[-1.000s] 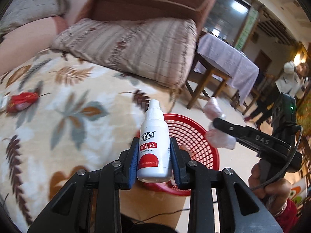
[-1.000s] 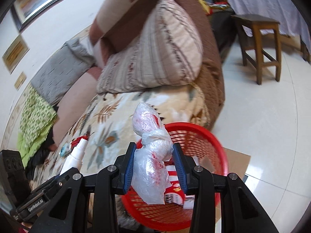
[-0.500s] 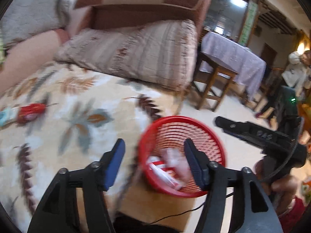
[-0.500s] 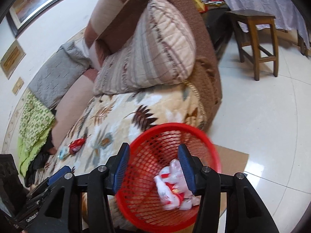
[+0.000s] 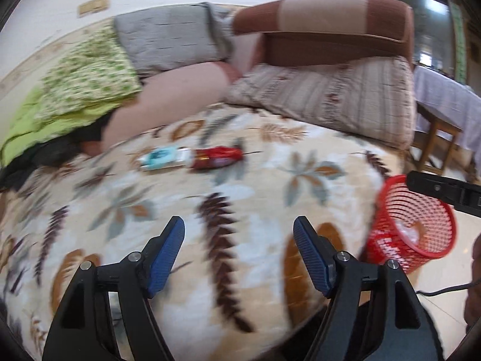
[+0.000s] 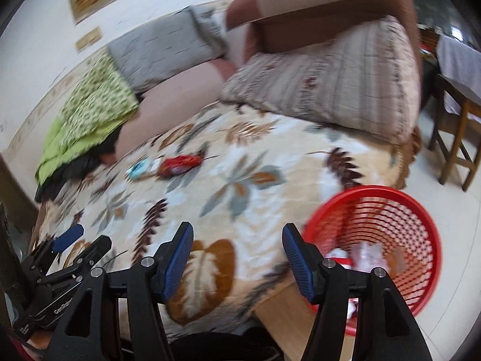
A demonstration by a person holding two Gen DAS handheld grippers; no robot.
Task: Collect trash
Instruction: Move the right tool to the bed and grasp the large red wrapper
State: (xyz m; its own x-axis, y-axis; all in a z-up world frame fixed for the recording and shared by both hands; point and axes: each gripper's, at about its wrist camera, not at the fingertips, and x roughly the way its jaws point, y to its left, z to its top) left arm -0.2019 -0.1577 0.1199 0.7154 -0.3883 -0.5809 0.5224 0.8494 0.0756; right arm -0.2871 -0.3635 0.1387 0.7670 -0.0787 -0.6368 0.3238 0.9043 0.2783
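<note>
Both the left gripper (image 5: 239,251) and right gripper (image 6: 237,257) gape wide, fingers empty, well short of the red wrapper (image 5: 217,157) and teal packet (image 5: 163,158) beyond the red basket (image 6: 387,252); soft blanket (image 5: 255,186) may bunch into a grasp.

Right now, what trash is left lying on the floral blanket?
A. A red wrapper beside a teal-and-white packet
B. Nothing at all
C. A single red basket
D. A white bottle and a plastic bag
A: the red wrapper and the teal-and-white packet lie side by side on the floral blanket, while both grippers hold nothing, jaws open.
</note>
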